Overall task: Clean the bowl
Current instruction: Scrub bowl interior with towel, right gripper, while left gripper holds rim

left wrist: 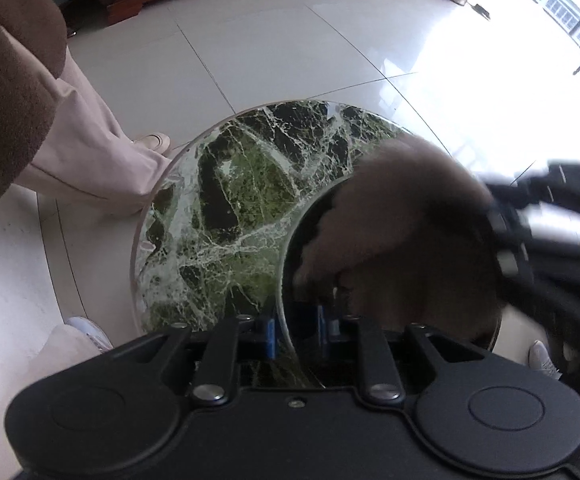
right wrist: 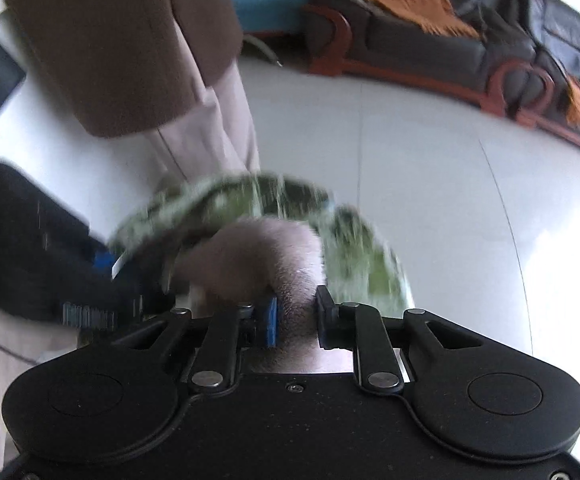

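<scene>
A dark round glass bowl [left wrist: 389, 280] was set on the near right of a round green marble table [left wrist: 226, 216]. Its near rim was pinched by the left gripper [left wrist: 297, 330]. A fuzzy grey-brown cloth [right wrist: 258, 256] was squeezed in the right gripper [right wrist: 297, 320], inside the bowl.

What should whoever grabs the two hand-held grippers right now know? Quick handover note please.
Left hand-held gripper: shut on the near rim of the dark glossy bowl, holding it on the round green marble table.
Right hand-held gripper: shut on the fuzzy grey-brown cloth, which lies inside the bowl.
Done: bowl held, cloth in contact, wiping apparently under way (views blurred).
Left: finish wiping the inside, lift the cloth out, release the bowl. How clean it is cannot be judged.
</scene>
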